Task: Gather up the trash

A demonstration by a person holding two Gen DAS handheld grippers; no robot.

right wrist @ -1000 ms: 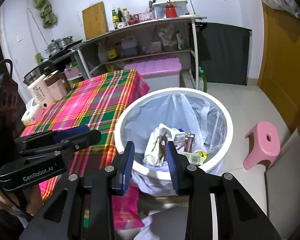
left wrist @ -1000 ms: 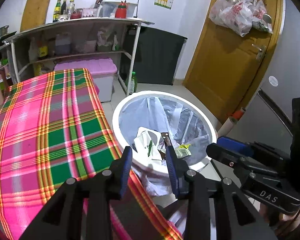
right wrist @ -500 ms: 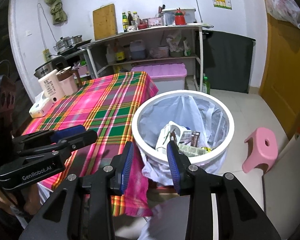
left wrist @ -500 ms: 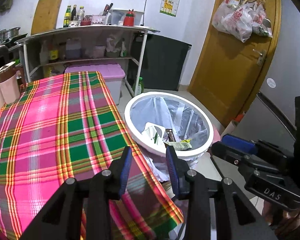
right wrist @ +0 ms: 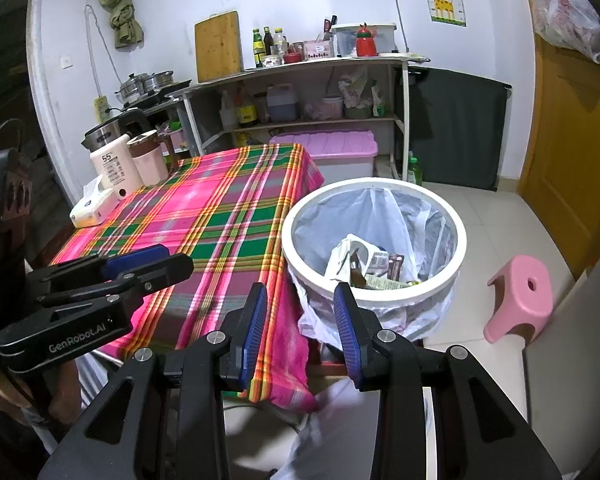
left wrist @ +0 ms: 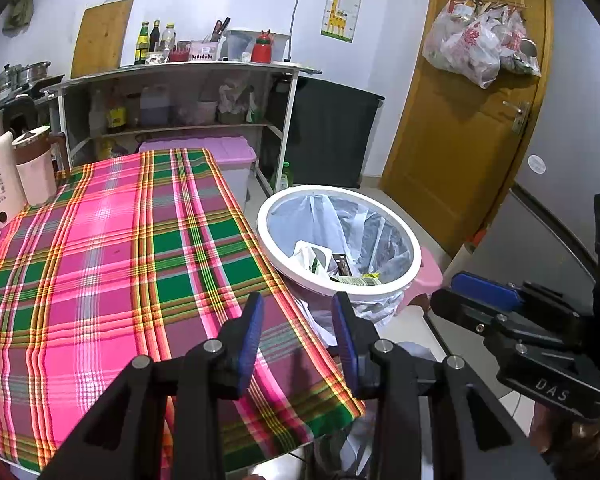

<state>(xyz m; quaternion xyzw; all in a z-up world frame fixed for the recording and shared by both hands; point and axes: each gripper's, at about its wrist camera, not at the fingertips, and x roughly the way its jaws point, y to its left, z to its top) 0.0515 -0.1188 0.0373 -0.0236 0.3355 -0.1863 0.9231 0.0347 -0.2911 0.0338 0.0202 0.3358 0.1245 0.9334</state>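
A white-rimmed trash bin (left wrist: 380, 293) (right wrist: 380, 301) lined with a clear bag stands on the floor beside the table. Crumpled wrappers and paper (left wrist: 342, 270) (right wrist: 362, 260) lie inside it. My left gripper (left wrist: 298, 320) hovers open over the near corner of the plaid tablecloth (left wrist: 120, 260), with nothing between its blue pads. My right gripper (right wrist: 300, 312) is open and empty too, short of the bin's near rim. The two are side by side: in the left wrist view the right gripper (left wrist: 480, 296) shows at the right, and in the right wrist view the left gripper (right wrist: 140, 268) shows at the left.
A pink stool (right wrist: 520, 296) stands on the tiled floor right of the bin. On the table's far left are a tissue box (right wrist: 90, 208), a white bottle (right wrist: 114, 168) and a pink cup (right wrist: 150, 160). Behind are a shelf rack (left wrist: 180, 96), a pink-lidded box (right wrist: 328, 148) and a wooden door (left wrist: 460, 140).
Both grippers have drawn back from above the bin. The bin now looks smaller and farther off, and more of the plaid table shows. The jaws stay as they were, both empty.
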